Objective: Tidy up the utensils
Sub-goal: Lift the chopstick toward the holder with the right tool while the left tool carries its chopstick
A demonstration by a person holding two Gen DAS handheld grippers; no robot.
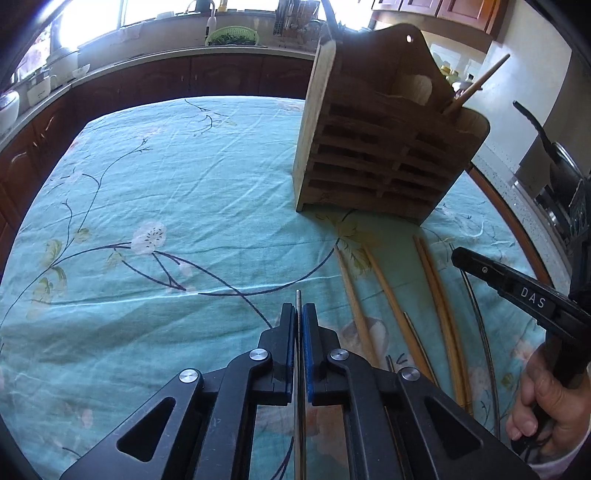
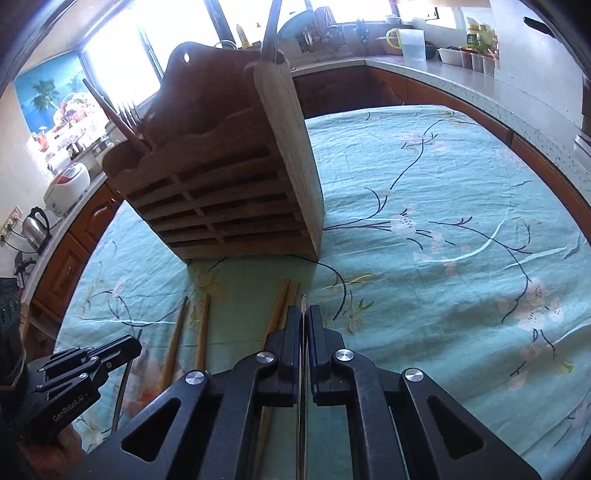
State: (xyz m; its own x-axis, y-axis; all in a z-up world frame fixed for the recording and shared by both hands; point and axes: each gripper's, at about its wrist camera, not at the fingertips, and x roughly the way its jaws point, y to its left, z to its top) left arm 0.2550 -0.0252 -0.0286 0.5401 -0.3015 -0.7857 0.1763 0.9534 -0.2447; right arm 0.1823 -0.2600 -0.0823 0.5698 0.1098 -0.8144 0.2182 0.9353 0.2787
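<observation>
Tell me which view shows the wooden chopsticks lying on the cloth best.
Left wrist view: several wooden chopsticks lie spread on the cloth in front of the wooden holder, long stretches visible. The right wrist view shows only short lengths, the rest hidden behind the right gripper.

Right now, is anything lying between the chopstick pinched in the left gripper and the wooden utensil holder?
Nothing visible: only bare tablecloth separates the left gripper and its metal chopstick from the wooden utensil holder. The loose wooden chopsticks lie off to the right.

Floral teal tablecloth (image 1: 147,192), green colander (image 1: 232,36)
</observation>
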